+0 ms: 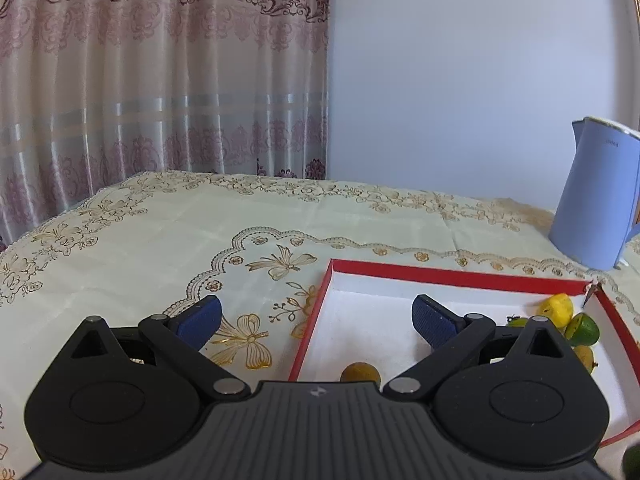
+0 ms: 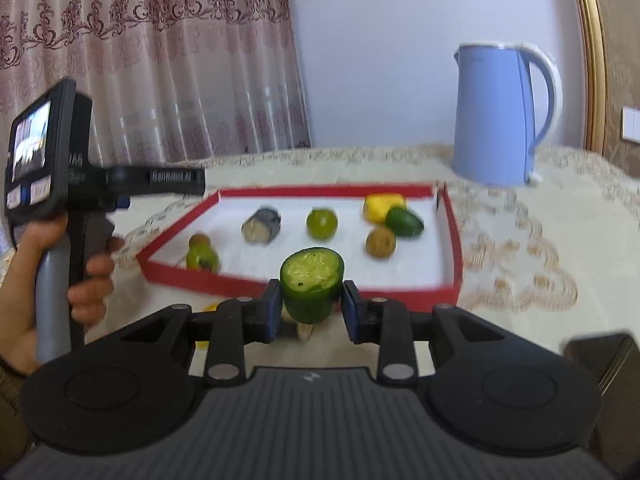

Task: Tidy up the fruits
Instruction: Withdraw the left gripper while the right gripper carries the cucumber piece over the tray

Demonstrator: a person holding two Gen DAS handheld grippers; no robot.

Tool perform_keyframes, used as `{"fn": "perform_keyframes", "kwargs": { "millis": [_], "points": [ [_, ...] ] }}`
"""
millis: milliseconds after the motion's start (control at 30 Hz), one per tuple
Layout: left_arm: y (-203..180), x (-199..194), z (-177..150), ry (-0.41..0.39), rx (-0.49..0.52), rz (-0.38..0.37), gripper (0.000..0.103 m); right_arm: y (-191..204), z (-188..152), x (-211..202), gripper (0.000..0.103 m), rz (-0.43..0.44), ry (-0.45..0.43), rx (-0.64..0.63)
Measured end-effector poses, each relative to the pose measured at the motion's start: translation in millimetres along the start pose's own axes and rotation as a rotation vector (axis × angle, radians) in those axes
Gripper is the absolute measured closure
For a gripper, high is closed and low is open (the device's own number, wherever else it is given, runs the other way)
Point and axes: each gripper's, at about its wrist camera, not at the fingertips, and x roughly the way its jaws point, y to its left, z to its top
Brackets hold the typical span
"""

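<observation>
My right gripper (image 2: 310,310) is shut on a short green cucumber piece (image 2: 312,280), cut face towards the camera, held just in front of the red-rimmed tray (image 2: 400,294). On the tray's white floor lie a kiwi half (image 2: 202,258), a dark-skinned chunk (image 2: 262,226), a green lime (image 2: 322,222), a yellow fruit (image 2: 382,206), a green avocado (image 2: 404,222) and a brown kiwi (image 2: 380,242). My left gripper (image 1: 316,320) stands wide open over the left rim of the tray (image 1: 440,276), nothing between its fingers. Below it lies a brownish fruit (image 1: 360,372).
A blue kettle (image 2: 500,116) stands behind the tray at the back right, also at the right edge of the left wrist view as the kettle (image 1: 596,200). A hand (image 2: 92,292) holds the left tool's handle left of the tray. Patterned cream tablecloth (image 1: 140,248), curtain behind.
</observation>
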Motion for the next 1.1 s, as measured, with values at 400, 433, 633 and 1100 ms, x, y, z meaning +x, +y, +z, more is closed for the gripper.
{"fn": "perform_keyframes", "kwargs": {
  "millis": [400,433,633,1100],
  "points": [
    [-5,2,-4,0.009,0.037,0.028,0.001,-5,12,12,0.073,-0.01,-0.016,-0.006],
    [-5,1,-3,0.006,0.037,0.026,0.001,-5,13,13,0.073,-0.01,-0.018,-0.008],
    [-8,1,-5,0.01,0.053,0.017,0.001,-8,23,23,0.073,-0.024,-0.028,-0.019],
    [-13,0,-10,-0.002,0.09,0.022,0.001,-15,35,55,0.073,-0.047,0.004,-0.036]
  ]
}}
